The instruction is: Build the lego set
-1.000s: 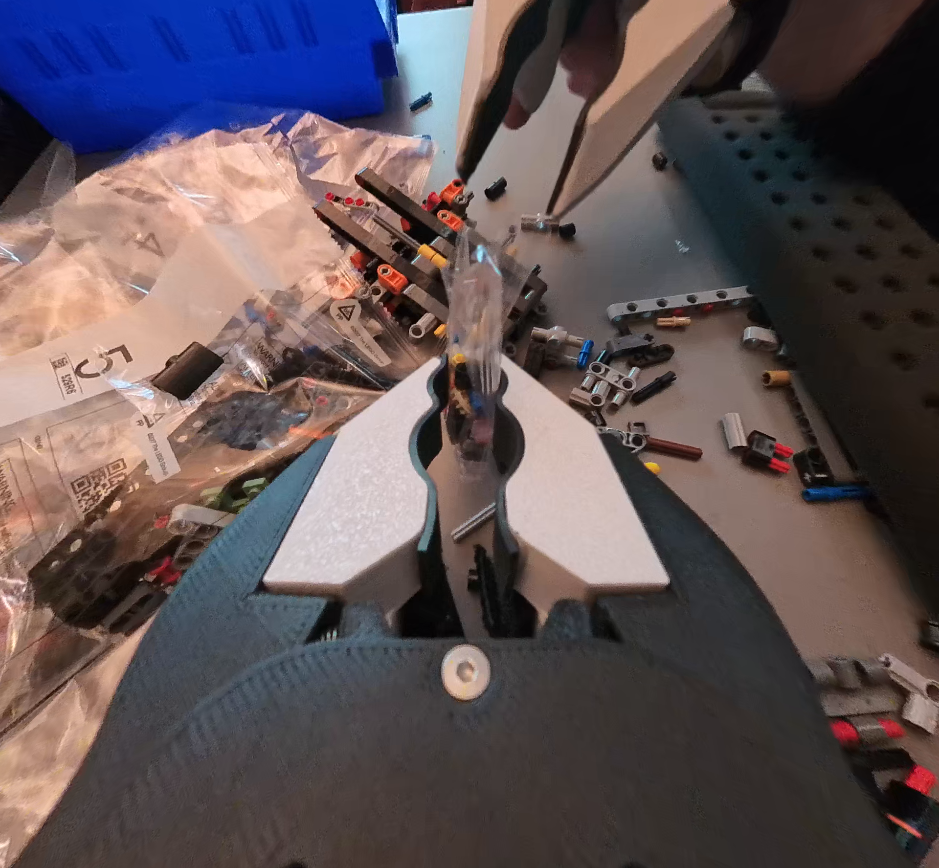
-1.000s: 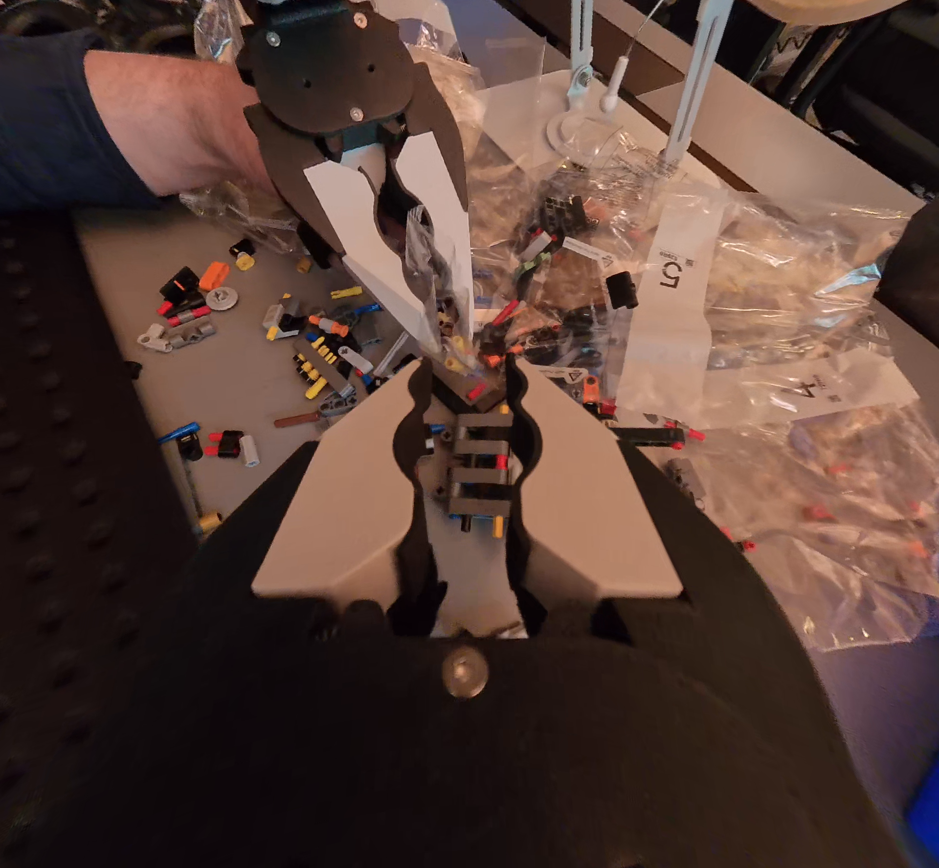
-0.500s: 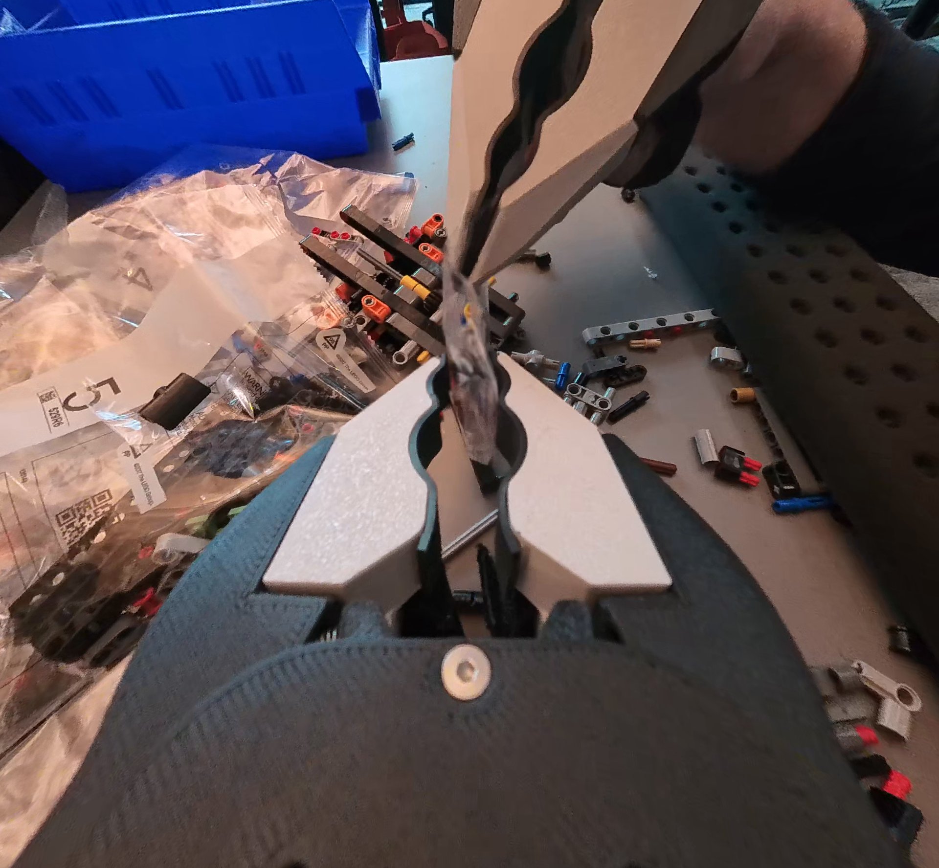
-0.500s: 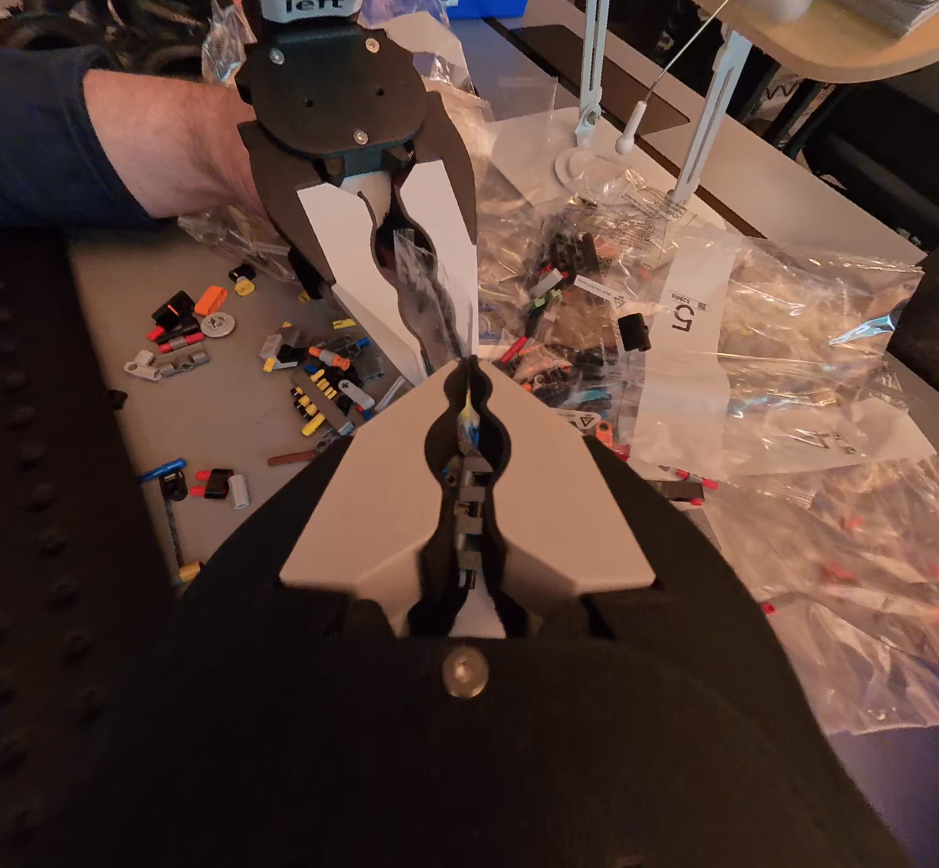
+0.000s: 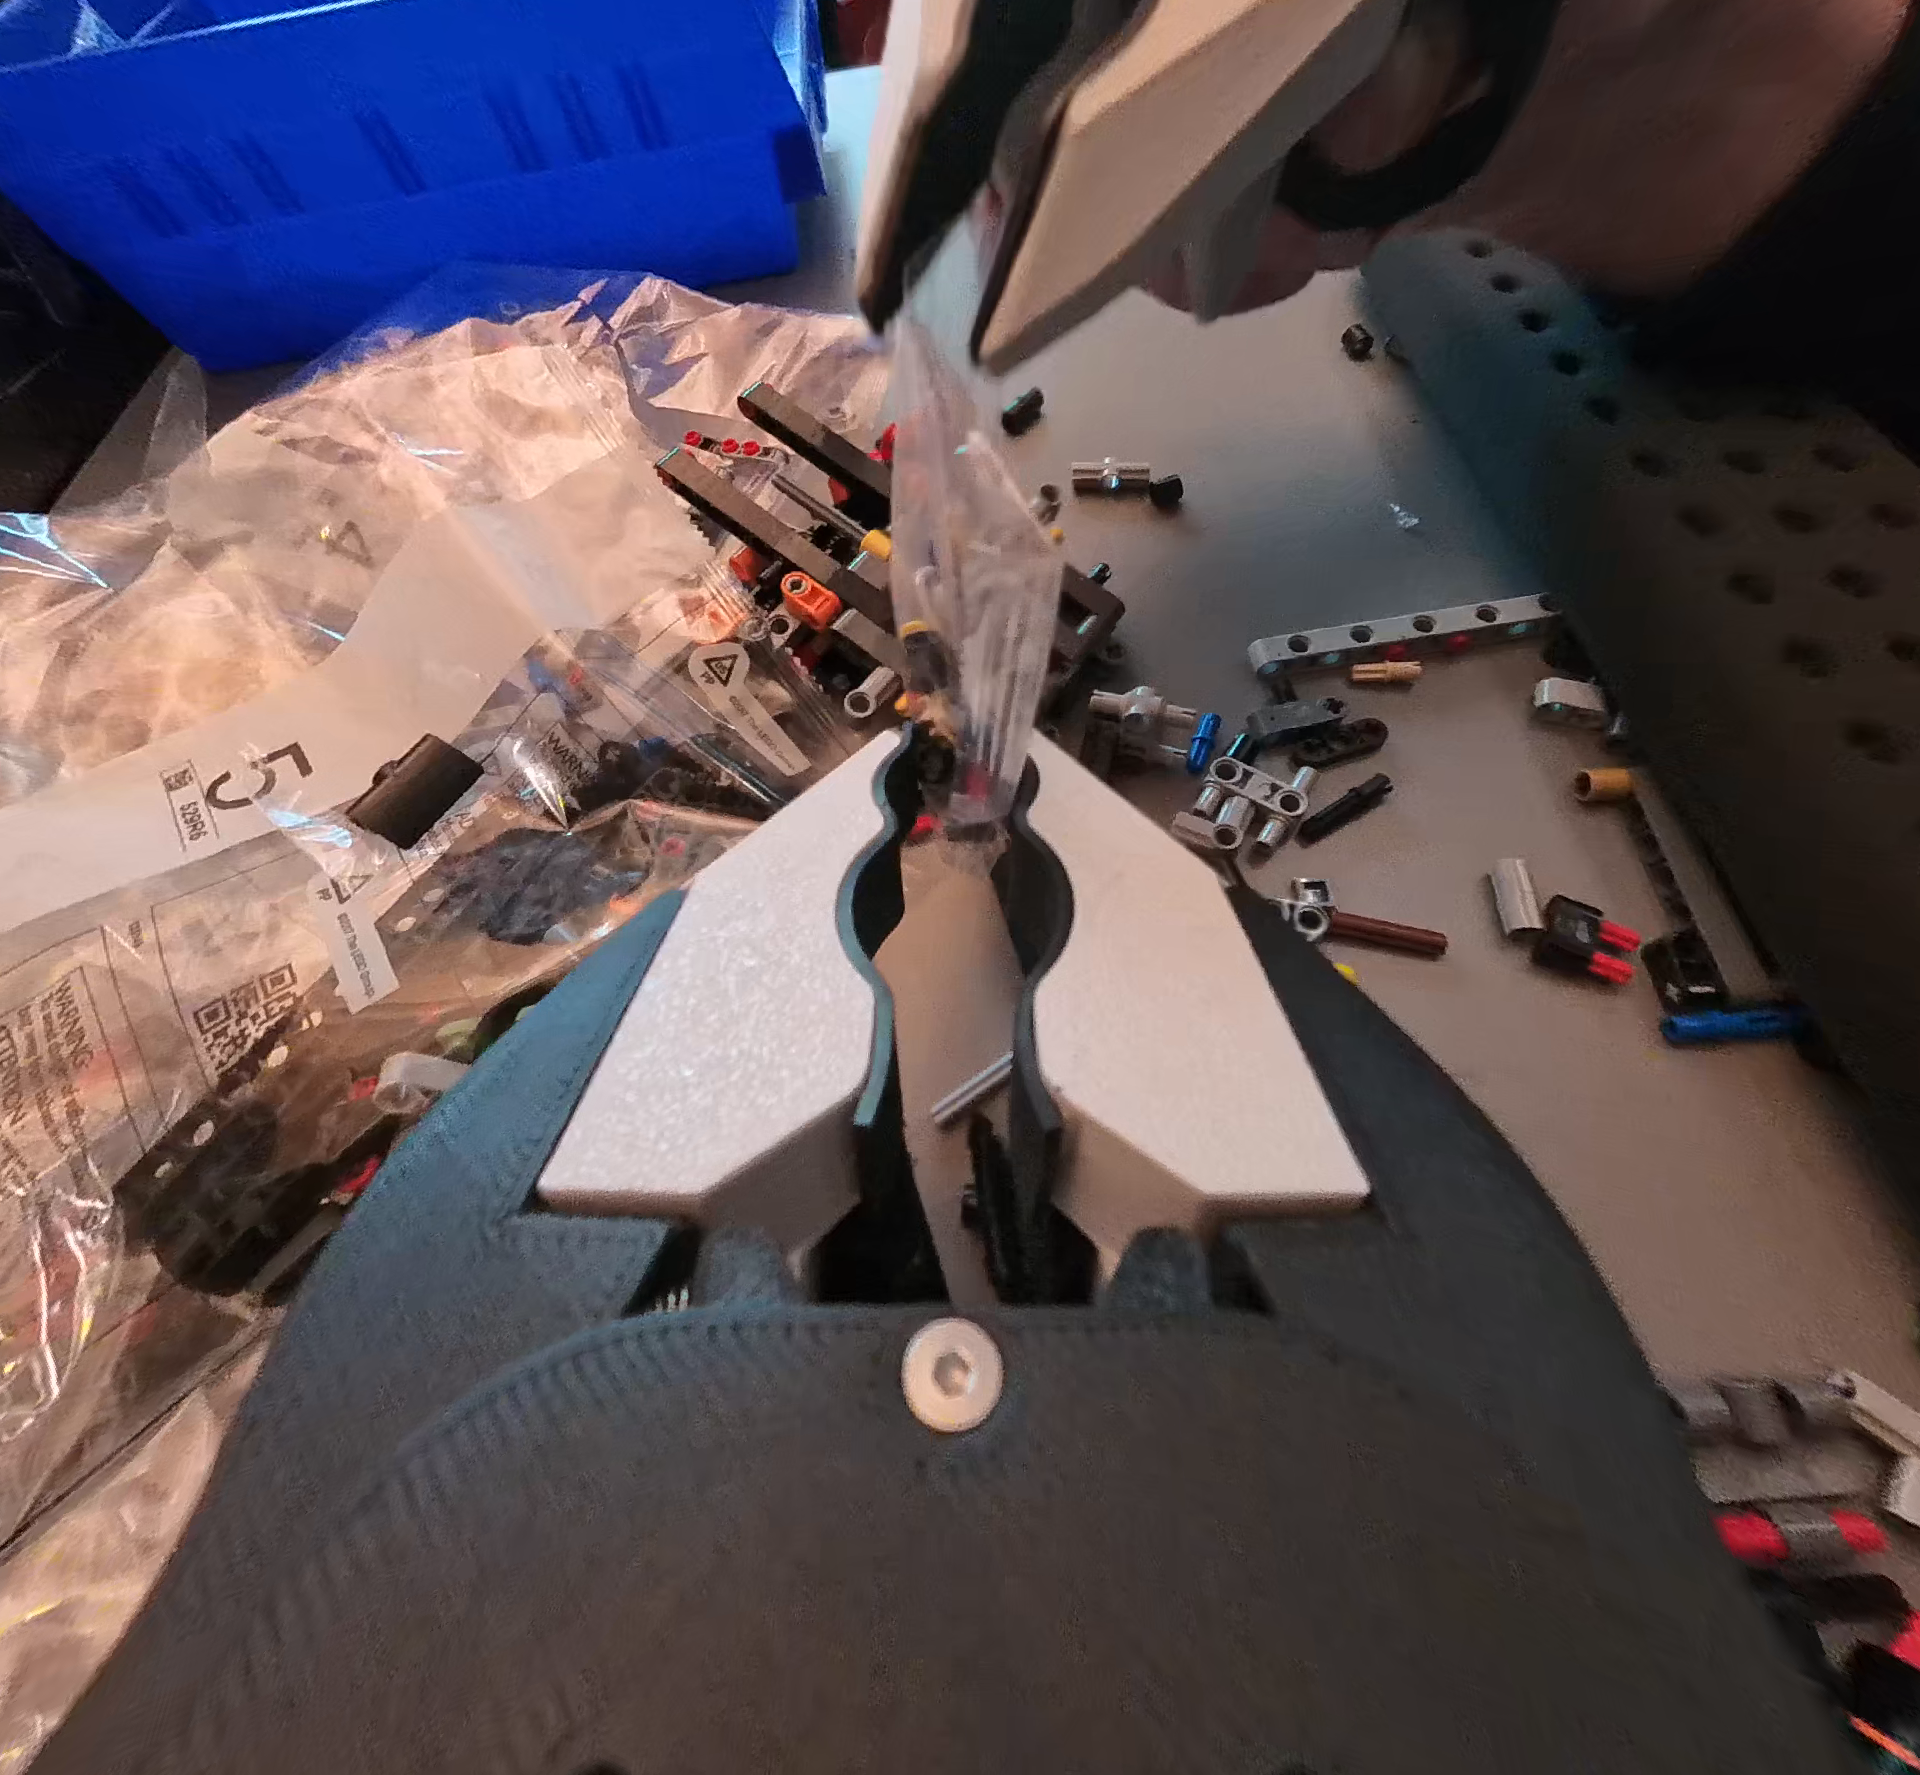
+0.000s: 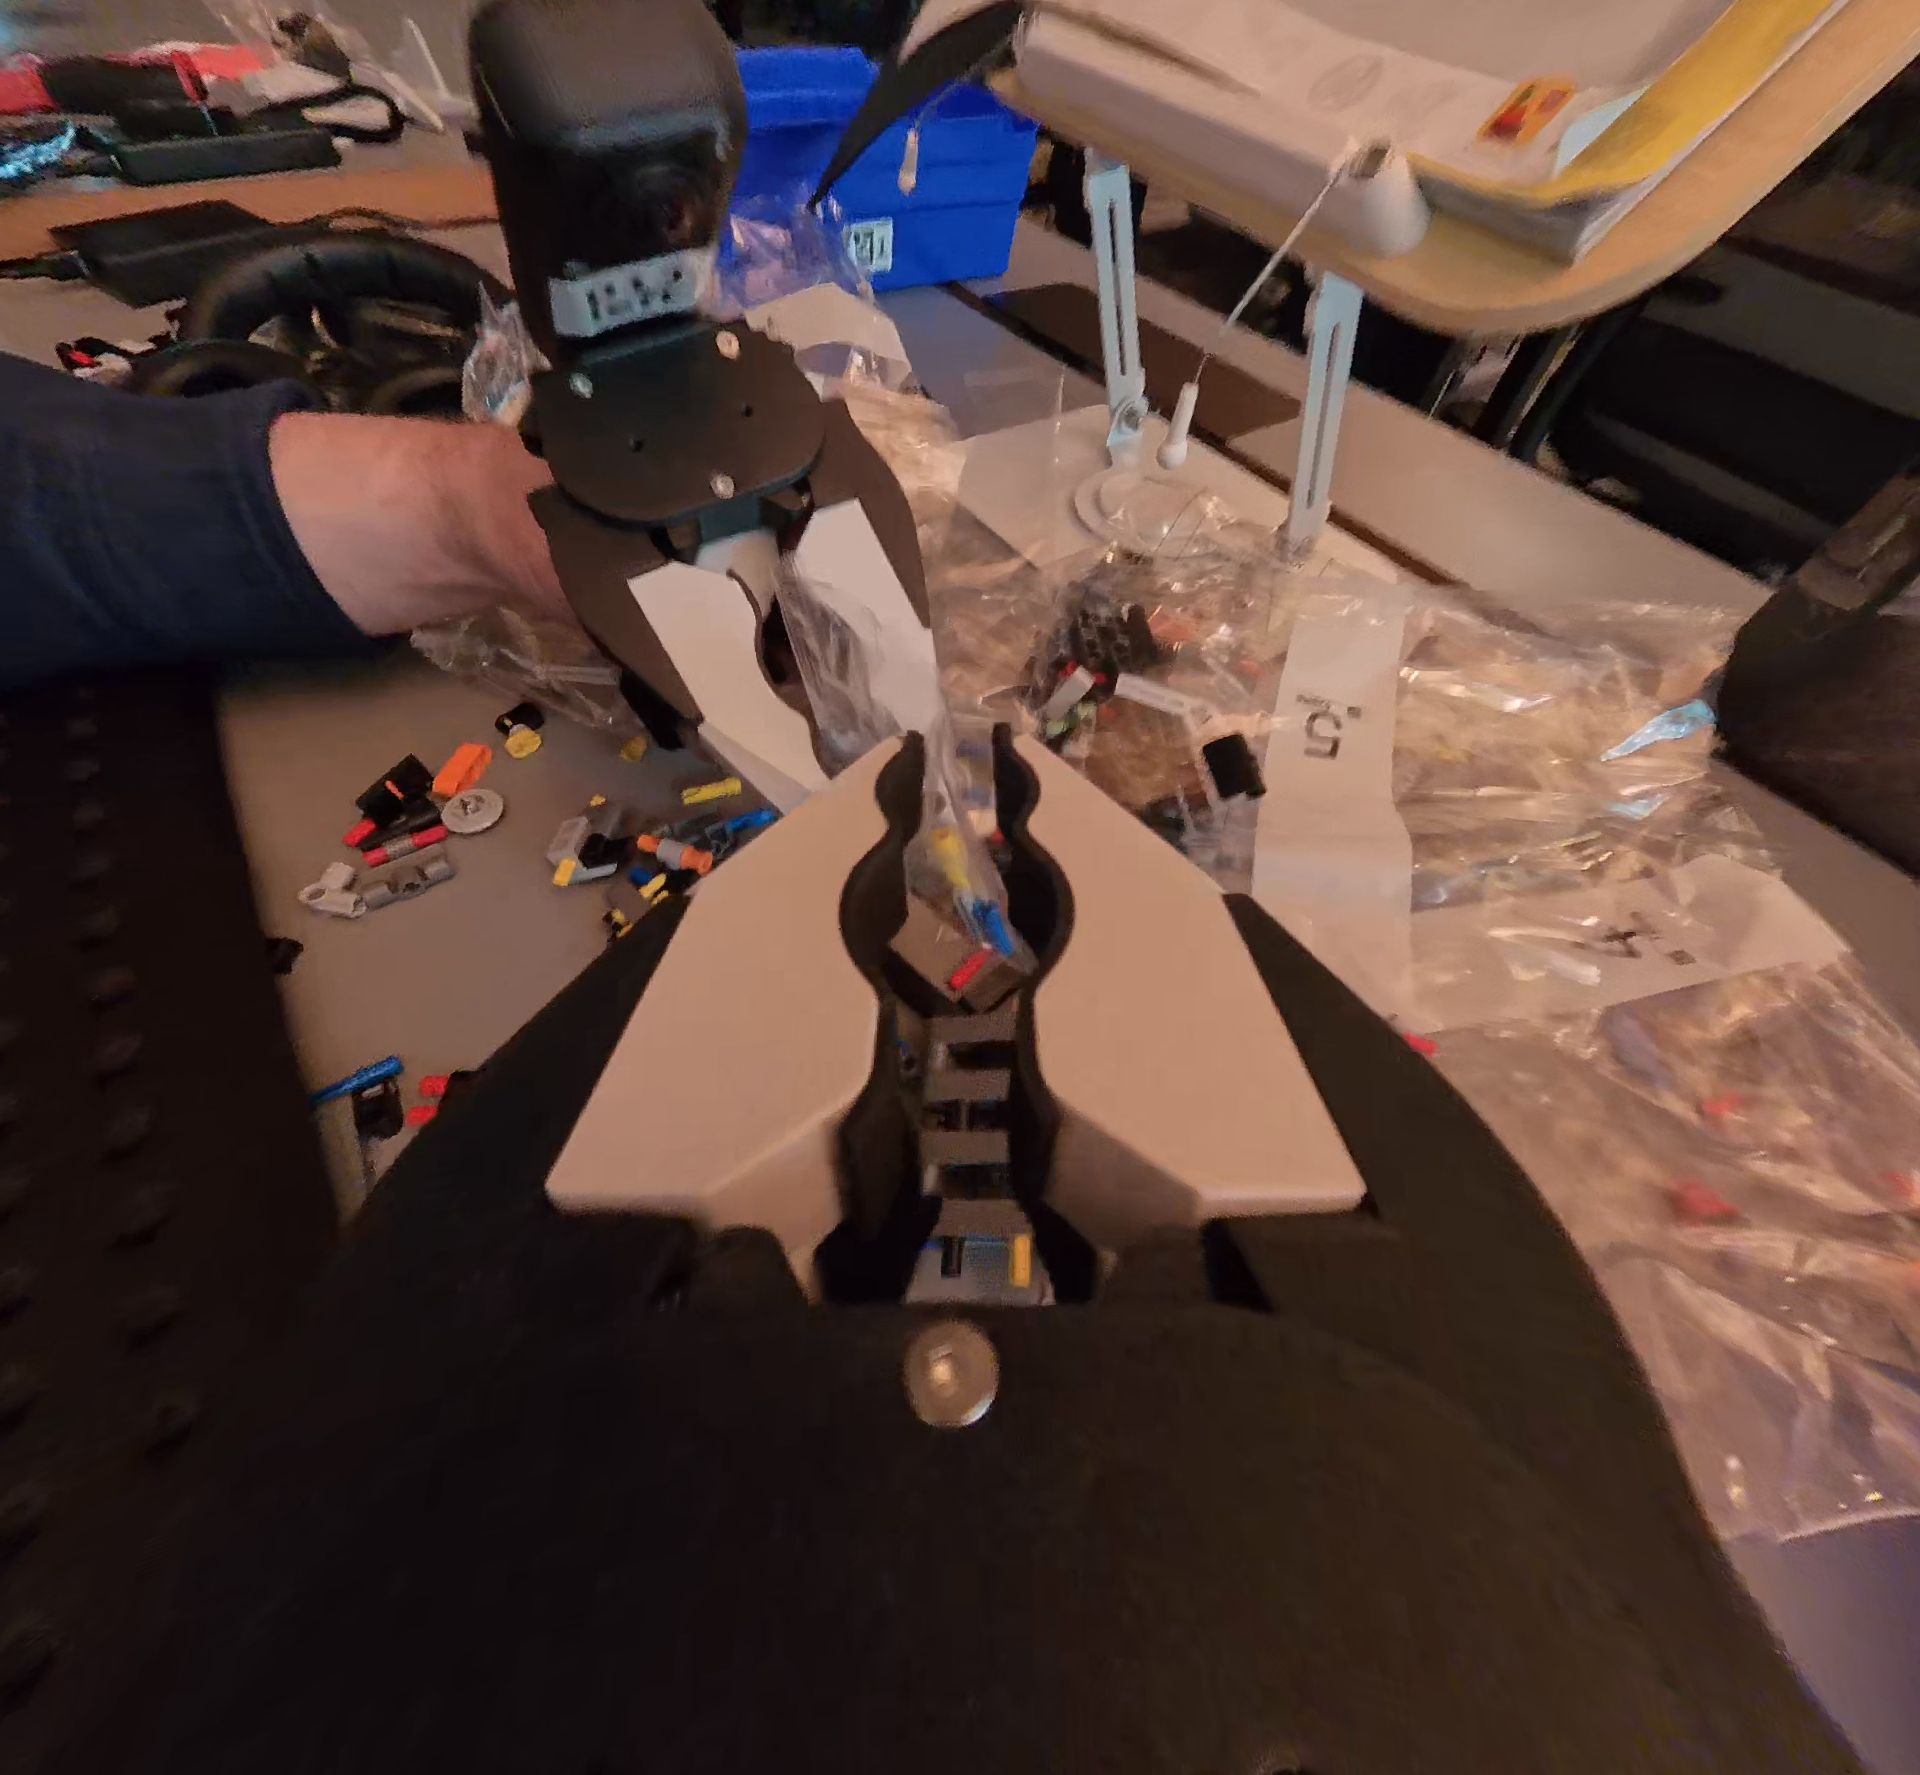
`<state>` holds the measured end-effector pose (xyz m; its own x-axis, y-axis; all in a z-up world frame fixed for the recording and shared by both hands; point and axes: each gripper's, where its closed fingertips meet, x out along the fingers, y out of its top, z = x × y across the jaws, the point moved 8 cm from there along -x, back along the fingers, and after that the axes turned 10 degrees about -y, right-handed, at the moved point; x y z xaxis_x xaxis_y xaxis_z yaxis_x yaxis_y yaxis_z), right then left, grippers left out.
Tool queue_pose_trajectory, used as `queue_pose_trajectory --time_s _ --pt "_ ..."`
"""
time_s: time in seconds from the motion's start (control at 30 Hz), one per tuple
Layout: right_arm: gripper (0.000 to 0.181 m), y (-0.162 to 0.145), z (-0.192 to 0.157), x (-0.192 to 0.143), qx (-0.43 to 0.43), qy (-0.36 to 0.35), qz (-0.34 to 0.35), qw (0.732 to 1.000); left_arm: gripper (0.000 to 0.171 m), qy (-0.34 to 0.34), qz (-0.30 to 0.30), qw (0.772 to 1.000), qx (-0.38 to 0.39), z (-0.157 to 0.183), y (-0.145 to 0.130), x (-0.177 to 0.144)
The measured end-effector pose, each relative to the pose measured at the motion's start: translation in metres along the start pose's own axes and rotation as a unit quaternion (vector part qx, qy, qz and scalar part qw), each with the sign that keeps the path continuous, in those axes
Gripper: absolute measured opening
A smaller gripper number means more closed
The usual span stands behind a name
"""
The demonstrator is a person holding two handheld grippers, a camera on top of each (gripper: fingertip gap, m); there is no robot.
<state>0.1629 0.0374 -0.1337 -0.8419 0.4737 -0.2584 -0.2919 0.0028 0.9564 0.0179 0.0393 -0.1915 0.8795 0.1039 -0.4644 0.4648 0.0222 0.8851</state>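
A small clear bag (image 5: 966, 562) of tiny Lego pieces is stretched between my two grippers. My left gripper (image 5: 964, 749) is closed on its lower end, where the pieces sit. My right gripper (image 5: 930, 333) comes down from above, its jaws a narrow gap apart around the bag's top edge. In the right wrist view the bag (image 6: 842, 655) runs from the left gripper (image 6: 821, 717) to my right gripper (image 6: 956, 749). The part-built dark Lego frame (image 5: 831, 530) lies on the table under the bag.
Several large numbered part bags (image 5: 312, 686) cover the left side. Loose pieces (image 5: 1299, 790) lie on the grey table (image 5: 1299, 437) beside a black perforated mat (image 5: 1714, 582). Blue bins (image 5: 416, 115) stand behind. An instruction booklet on a stand (image 6: 1455, 63) overhangs the far side. Across from one pair of fingers to the other is roughly 7 cm.
My right gripper was open, closed on the bag's top, then rose, and its tips now stand slightly apart. The bag has slid up, its lower end now at my left gripper's tips.
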Motion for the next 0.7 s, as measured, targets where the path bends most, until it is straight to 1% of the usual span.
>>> queue_pose_trajectory --time_s 0.1,0.13,0.23,0.33,0.5,0.6,0.7 --pt "0.011 0.012 -0.005 -0.011 -0.037 -0.002 0.057 0.998 0.012 0.012 -0.001 1.0 0.001 -0.002 0.0 0.0" --pt "0.009 0.014 -0.007 -0.013 -0.046 -0.002 0.066 0.997 0.012 0.016 -0.003 1.0 0.003 -0.002 0.0 0.0" --pt "0.004 0.009 -0.008 -0.008 -0.057 -0.006 0.044 0.997 0.012 0.032 -0.021 0.999 0.015 -0.004 -0.002 0.001" --pt "0.0 0.003 -0.01 -0.002 -0.085 -0.019 0.013 0.996 0.012 0.036 -0.021 0.999 0.018 -0.004 -0.002 0.002" --pt "0.0 -0.001 -0.012 0.003 -0.102 -0.027 -0.009 0.994 0.012 0.053 -0.044 0.997 0.037 -0.004 -0.004 0.004" --pt "0.0 -0.002 -0.012 0.003 -0.103 -0.025 -0.012 0.994 0.012 0.061 -0.058 0.995 0.05 -0.003 -0.004 0.006" --pt "0.0 0.0 -0.012 0.0 -0.11 -0.028 -0.001 0.994 0.012 0.068 -0.063 0.994 0.058 -0.003 -0.003 0.006"
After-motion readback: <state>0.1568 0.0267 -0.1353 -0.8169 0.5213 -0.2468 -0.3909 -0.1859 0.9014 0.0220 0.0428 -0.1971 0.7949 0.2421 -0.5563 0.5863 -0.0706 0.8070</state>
